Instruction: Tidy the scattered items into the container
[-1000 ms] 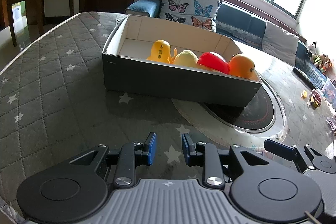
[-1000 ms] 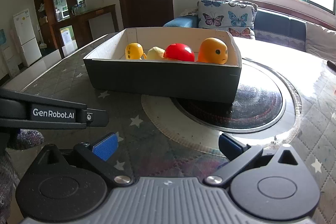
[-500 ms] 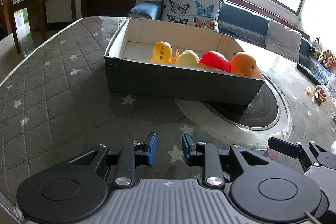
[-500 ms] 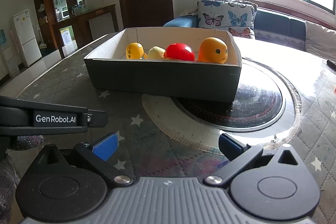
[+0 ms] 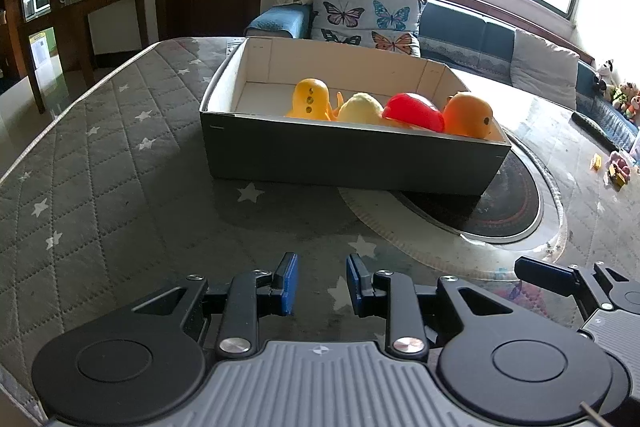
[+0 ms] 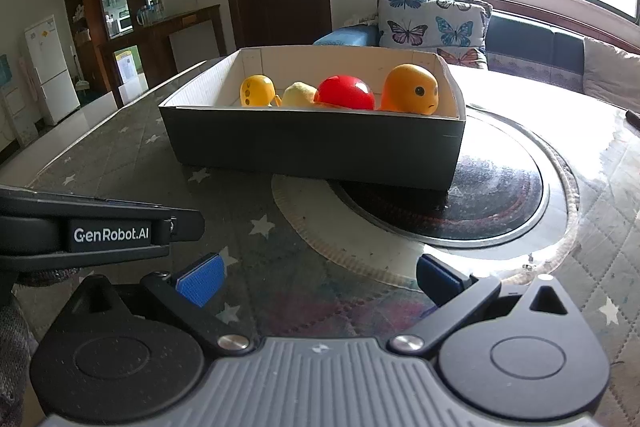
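From the left wrist, the left gripper [image 5: 318,285] hung empty, fingers narrowly parted; four toys [image 5: 362,109] sat inside the box [image 5: 344,157] ahead. From the right wrist, the right gripper [image 6: 318,279] was spread wide, box [image 6: 312,151] farther ahead.

One legible marking is showing: the white brand text "GenRobot.AI", sitting on a black label plate on the side of the left claw [image 6: 100,233], which is reaching in from the left edge of the right wrist view, near the camera. Sheets on the far-left cabinet and fridge are carrying print too small to read. In the left wrist view, no text is reading clearly.
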Demonstrator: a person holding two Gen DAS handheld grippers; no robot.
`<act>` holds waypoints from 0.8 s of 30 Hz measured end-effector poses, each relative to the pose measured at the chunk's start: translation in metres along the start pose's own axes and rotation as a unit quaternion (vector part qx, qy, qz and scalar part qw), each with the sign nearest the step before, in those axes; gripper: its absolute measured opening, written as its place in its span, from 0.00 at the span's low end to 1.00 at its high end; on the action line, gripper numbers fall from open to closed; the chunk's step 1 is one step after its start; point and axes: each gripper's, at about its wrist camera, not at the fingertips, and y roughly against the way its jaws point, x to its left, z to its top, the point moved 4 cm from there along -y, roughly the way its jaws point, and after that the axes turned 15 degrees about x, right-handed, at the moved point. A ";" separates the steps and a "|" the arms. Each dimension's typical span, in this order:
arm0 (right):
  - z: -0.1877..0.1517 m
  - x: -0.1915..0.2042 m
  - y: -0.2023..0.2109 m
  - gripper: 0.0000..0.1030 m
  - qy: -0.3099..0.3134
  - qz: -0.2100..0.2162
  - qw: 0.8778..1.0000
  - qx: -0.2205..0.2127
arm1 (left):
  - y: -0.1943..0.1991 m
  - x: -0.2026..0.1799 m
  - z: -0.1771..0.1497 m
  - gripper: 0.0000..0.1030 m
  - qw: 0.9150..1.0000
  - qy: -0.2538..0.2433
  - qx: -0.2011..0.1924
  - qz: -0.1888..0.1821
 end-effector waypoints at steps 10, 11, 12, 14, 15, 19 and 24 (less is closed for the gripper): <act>0.001 0.000 -0.003 1.00 -0.001 0.002 1.000 0.002 | -0.002 0.000 0.002 0.28 1.000 -0.002 0.001 0.002; 0.001 0.000 -0.003 1.00 -0.001 0.002 1.000 0.002 | -0.002 -0.001 0.003 0.28 1.000 -0.002 0.001 0.003; 0.002 0.000 -0.004 1.00 -0.001 0.002 1.000 0.002 | -0.002 -0.001 0.003 0.28 1.000 -0.002 0.000 0.004; 0.002 0.000 -0.005 1.00 -0.001 0.003 1.000 0.004 | -0.002 -0.001 0.004 0.28 1.000 -0.003 0.000 0.005; 0.002 0.000 -0.006 1.00 -0.001 0.003 1.000 0.004 | -0.003 -0.001 0.005 0.28 1.000 -0.003 0.000 0.005; 0.003 0.000 -0.008 1.00 0.000 0.003 1.000 0.007 | -0.004 -0.001 0.007 0.28 1.000 -0.004 0.000 0.005; 0.006 -0.001 -0.011 1.00 -0.002 0.003 1.000 0.009 | -0.004 -0.002 0.010 0.28 1.000 -0.005 -0.001 0.006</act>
